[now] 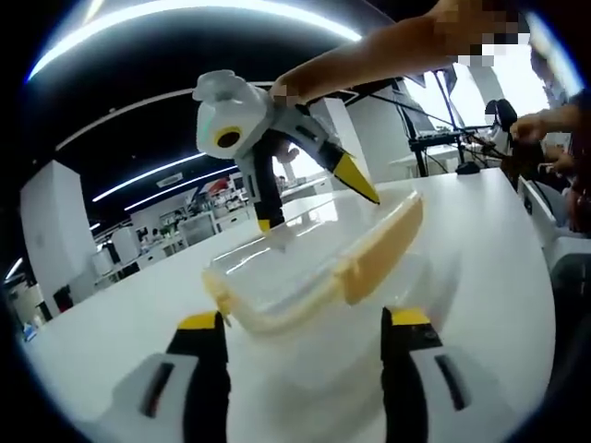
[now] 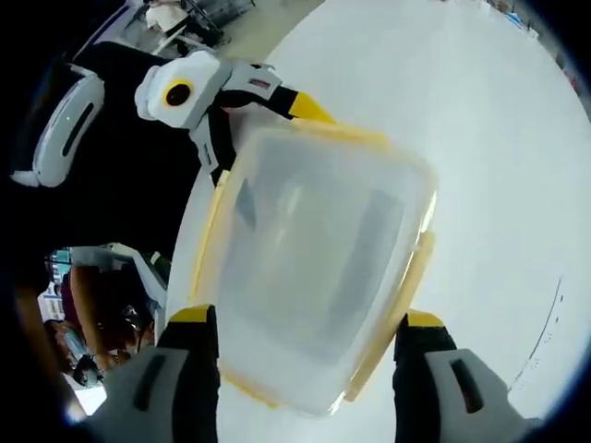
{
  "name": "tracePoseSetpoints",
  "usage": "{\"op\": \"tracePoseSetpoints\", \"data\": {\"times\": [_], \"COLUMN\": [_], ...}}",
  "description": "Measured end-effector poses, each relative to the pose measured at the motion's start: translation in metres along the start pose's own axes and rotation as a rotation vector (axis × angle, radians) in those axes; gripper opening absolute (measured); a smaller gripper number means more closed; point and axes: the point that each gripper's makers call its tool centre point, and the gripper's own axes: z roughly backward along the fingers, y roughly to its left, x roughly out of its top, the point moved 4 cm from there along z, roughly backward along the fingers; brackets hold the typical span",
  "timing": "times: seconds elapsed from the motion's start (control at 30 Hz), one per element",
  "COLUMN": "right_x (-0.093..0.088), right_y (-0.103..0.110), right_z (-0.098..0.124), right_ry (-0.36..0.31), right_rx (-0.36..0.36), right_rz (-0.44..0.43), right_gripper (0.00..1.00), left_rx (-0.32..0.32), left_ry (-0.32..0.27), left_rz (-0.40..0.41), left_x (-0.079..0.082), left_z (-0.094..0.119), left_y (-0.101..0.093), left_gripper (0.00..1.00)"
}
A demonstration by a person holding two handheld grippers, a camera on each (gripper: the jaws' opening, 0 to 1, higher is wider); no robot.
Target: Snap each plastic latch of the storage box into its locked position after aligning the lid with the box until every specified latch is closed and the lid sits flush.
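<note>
So the storage box [image 1: 314, 277] sits on the white worktop [image 1: 489, 268] right between the two grippers, lid [image 2: 319, 263] already on top and looking roughly lined up, though I can't tell if it's fully flush. In the left gripper view the left gripper [image 1: 303, 325] has its fingers spread wide either side of the near corner of the box, not gripping anything. The right gripper [image 1: 319, 198] comes in from the far side with its fingers apart too, tips down at the far rim, touching or just short of it, hard to say. From the right gripper view the box looks set diagonally, one long side running along the yellow latch [image 2: 397, 309] close to that gripper's own finger [image 2: 423, 330]. That latch looks flared out, so not snapped yet I reckon. Right gripper seems closest to it, so it'd likely push that latch in towards the box wall.
</note>
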Motion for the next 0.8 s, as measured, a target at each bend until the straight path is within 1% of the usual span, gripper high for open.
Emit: {"op": "tracePoseSetpoints", "data": {"times": [0.03, 0.07, 0.17, 0.33, 0.37, 0.4, 0.43, 0.47, 0.5, 0.57, 0.67, 0.7, 0.8], "right_x": [0.000, 0.000, 0.000, 0.002, 0.002, 0.004, 0.005, 0.005, 0.005, 0.005, 0.005, 0.006, 0.006], "right_y": [0.001, -0.003, -0.007, -0.006, -0.005, -0.004, -0.004, -0.004, -0.005, -0.001, 0.000, -0.001, -0.001], "right_z": [0.000, 0.002, 0.004, 0.004, 0.003, 0.004, 0.005, 0.005, 0.007, 0.007, 0.006, 0.006, 0.008], "right_ry": [0.003, 0.007, 0.015, 0.027, 0.030, 0.031, 0.036, 0.041, 0.039, 0.019, -0.005, -0.003, 0.008], "right_rx": [0.000, 0.000, 0.001, 0.006, 0.008, 0.013, 0.012, 0.012, 0.014, 0.020, 0.033, 0.038, 0.053], "right_rz": [-0.001, 0.000, 0.001, -0.003, -0.002, 0.001, -0.001, 0.000, 0.000, -0.004, -0.005, -0.007, -0.004], "right_gripper": [0.75, 0.74, 0.74, 0.73, 0.73, 0.73, 0.73, 0.72, 0.72, 0.72, 0.70, 0.70, 0.68], "left_rx": [-0.004, -0.004, -0.003, -0.006, -0.090, -0.027, -0.068, -0.066, -0.062, -0.060, -0.058, -0.053, -0.054], "left_ry": [0.006, 0.009, 0.001, 0.021, -0.009, 0.009, 0.002, 0.002, 0.019, 0.033, 0.021, 0.027, 0.025], "left_rz": [-0.003, -0.003, 0.002, 0.002, 0.005, 0.015, 0.039, 0.034, 0.034, 0.039, 0.032, 0.006, 0.018], "left_x": [0.000, 0.000, -0.001, 0.001, 0.005, 0.003, 0.001, 0.001, 0.002, 0.000, -0.002, 0.000, -0.001], "left_z": [0.000, 0.000, 0.001, 0.002, -0.001, 0.006, 0.005, 0.006, 0.004, 0.001, 0.000, 0.001, 0.000], "left_y": [0.000, -0.001, 0.000, -0.001, -0.010, -0.005, -0.011, -0.010, -0.010, -0.008, -0.005, -0.005, -0.005], "left_gripper": [0.63, 0.62, 0.62, 0.60, 0.58, 0.58, 0.58, 0.58, 0.59, 0.59, 0.59, 0.59, 0.59]}}
